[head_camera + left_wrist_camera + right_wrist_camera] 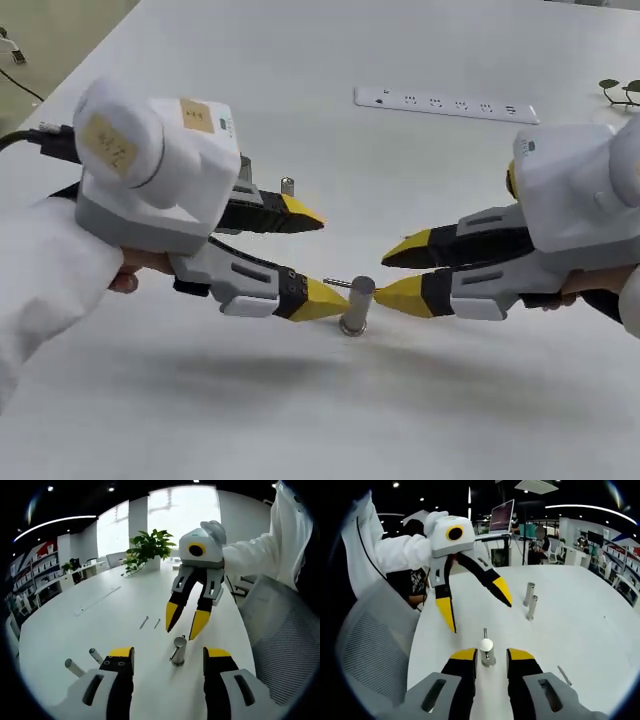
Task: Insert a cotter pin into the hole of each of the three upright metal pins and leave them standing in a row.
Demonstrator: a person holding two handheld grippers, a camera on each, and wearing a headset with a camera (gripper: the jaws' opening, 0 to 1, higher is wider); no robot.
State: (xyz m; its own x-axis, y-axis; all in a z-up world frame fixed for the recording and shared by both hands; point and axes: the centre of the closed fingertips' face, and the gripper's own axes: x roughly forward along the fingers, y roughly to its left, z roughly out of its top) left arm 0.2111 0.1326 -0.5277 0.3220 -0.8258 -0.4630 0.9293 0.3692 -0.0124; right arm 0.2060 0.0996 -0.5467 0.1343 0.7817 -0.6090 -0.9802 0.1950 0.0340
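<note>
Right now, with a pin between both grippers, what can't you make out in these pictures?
Cotter pin in the metal pin: head view, too small to tell how far through.
Other metal pins: head view, left gripper hides all but one top.
Their holes: both gripper views, too small.

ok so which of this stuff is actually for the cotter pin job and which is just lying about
For the job: centre metal pin, the cotter pin at its top, two more metal pins, two loose cotter pins, left gripper and right gripper, both open.

Just lying about: power strip, potted plant, mesh chair.
</note>
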